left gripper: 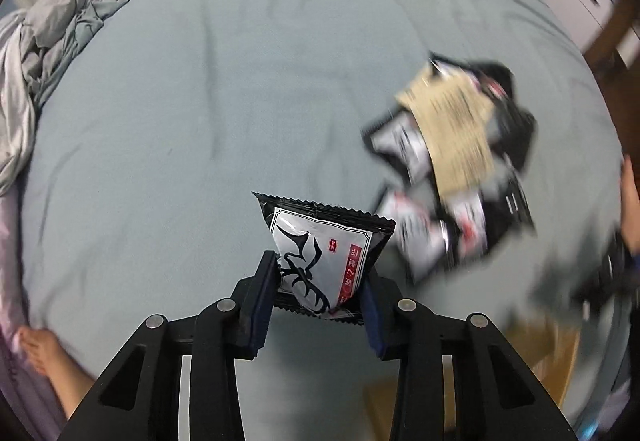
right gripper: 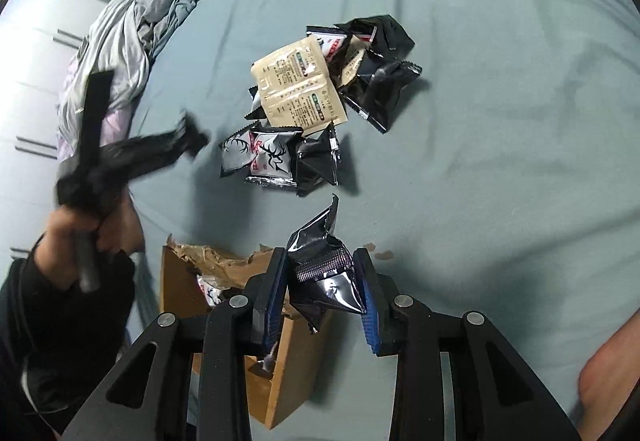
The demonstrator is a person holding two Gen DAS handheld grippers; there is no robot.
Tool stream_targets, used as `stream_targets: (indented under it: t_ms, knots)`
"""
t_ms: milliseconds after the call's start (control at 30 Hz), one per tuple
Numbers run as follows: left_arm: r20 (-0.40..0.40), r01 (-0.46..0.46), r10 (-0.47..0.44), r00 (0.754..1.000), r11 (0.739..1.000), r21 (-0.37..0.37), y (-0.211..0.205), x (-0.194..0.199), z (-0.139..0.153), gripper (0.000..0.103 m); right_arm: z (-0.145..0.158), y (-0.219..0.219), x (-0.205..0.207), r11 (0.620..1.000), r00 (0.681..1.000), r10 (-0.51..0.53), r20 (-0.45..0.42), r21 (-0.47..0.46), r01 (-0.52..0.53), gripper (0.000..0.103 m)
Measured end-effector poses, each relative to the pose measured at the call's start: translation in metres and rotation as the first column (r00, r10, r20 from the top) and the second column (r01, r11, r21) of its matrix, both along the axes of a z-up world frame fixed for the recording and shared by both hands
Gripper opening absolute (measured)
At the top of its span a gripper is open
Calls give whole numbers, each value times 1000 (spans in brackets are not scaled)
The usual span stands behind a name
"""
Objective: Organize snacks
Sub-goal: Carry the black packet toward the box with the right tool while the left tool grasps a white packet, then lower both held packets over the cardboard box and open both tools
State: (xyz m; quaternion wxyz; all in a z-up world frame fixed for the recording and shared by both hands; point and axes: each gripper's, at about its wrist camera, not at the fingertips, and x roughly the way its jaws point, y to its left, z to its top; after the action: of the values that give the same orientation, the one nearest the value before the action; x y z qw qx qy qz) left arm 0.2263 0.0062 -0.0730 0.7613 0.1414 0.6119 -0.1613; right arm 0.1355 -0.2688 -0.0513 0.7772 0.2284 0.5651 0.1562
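left gripper point(left gripper: 320, 281) reaches forward over the teal bedsheet point(left gripper: 200, 101), its two fingers pinching a black-and-white deer-print snack packet point(left gripper: 320, 245) by the lower half; the packet stands upright between the pads, its crimped top edge above them. right gripper point(right gripper: 320, 281) is likewise closed, pinching a crumpled black foil packet point(right gripper: 324, 265) whose torn corner sticks up past the fingertips. this packet hangs just above the right edge of an open cardboard box point(right gripper: 224, 341) resting on the sheet; inside the box, crumpled brown paper and part of one white-printed packet show. in the right wrist view the person's left hand point(right gripper: 80, 237), in a dark sleeve, grips the handle of the other gripper at the left, motion-blurred. the loose pile of snack packets point(right gripper: 320, 101) lies on the sheet beyond the box, well apart from both grippers: a beige sachet on top, black and deer-print packets around and under it. in the left wrist view the same pile is smeared by blur, as is the dark shape at the right edge, so details there cannot be read. a rumpled grey duvet point(left gripper: 44, 53) sits at the far left; a bare foot point(left gripper: 40, 353) is cut off at the lower left.
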Motion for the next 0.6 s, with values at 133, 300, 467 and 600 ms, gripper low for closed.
stream_targets:
  t_ms: [133, 300, 467, 600]
  knots:
    - [36, 52, -52, 998, 999, -1, 14, -43, 38, 37, 5, 13, -4, 999, 1000, 19, -17, -42, -20, 31]
    - [8, 115, -115, 993, 993, -28, 17, -104, 69, 38, 16, 33, -16, 995, 997, 48, -53, -84, -53, 31]
    - [17, 235, -235, 972, 972, -1, 9, -150, 85, 38, 47, 68, -28, 986, 992, 122, 23, -113, -119, 31]
    - [-31, 297, -298, 954, 955, -22, 2, -166, 78, 38, 62, 77, -39, 978, 990, 137, 17, -158, -133, 31]
